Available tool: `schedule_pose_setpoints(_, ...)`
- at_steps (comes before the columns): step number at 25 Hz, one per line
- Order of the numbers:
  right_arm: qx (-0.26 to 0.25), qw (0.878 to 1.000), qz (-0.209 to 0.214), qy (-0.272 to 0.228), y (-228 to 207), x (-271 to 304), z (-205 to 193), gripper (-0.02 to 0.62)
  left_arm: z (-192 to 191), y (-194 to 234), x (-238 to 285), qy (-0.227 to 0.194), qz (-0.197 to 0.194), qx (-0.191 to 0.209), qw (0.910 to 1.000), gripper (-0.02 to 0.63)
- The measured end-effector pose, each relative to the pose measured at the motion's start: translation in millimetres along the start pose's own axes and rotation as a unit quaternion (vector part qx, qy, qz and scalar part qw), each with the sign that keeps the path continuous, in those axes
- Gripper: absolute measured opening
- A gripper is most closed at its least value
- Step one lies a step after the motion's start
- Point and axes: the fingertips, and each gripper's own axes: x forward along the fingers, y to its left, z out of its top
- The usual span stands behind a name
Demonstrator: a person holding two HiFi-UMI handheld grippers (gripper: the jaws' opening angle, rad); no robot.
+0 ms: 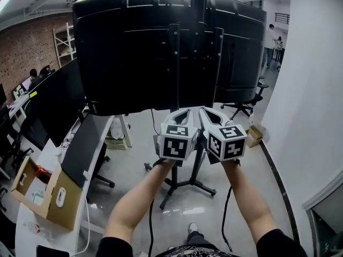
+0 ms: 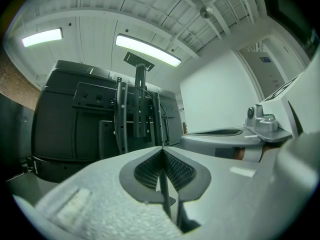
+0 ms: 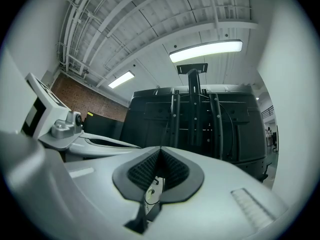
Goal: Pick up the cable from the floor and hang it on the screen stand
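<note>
The black screen [image 1: 134, 52] shows its back, mounted on the screen stand [image 1: 196, 42], whose legs spread on the floor below. I hold both grippers side by side just under the screen's lower edge, tips toward the stand's column. My left gripper [image 1: 185, 112] is shut, with the thin black cable [image 2: 165, 196] running down between its pads [image 2: 150, 169]. My right gripper [image 1: 206, 112] is shut too, and a dark strand of cable [image 3: 142, 220] drops from its jaws. Cable lengths [image 1: 150, 218] hang to the floor below each forearm. The stand [image 2: 140, 104] [image 3: 193, 114] fills both gripper views.
At the left a desk [image 1: 32, 234] carries dark monitors [image 1: 56, 103] and an open cardboard box [image 1: 45, 194]. An office chair [image 1: 244, 103] and a small carton [image 1: 254, 135] stand beyond the stand. A white wall [image 1: 311, 90] runs along the right. People are far back.
</note>
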Motion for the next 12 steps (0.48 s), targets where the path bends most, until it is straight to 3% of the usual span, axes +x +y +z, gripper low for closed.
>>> schedule_pose_setpoints(12, -0.001, 1.0, -0.002, 0.0, -2.1, -0.7, 1.5, 0.005, 0.7, -2.6, 2.6, 0.002, -0.003, 0.003, 1.0, -0.002)
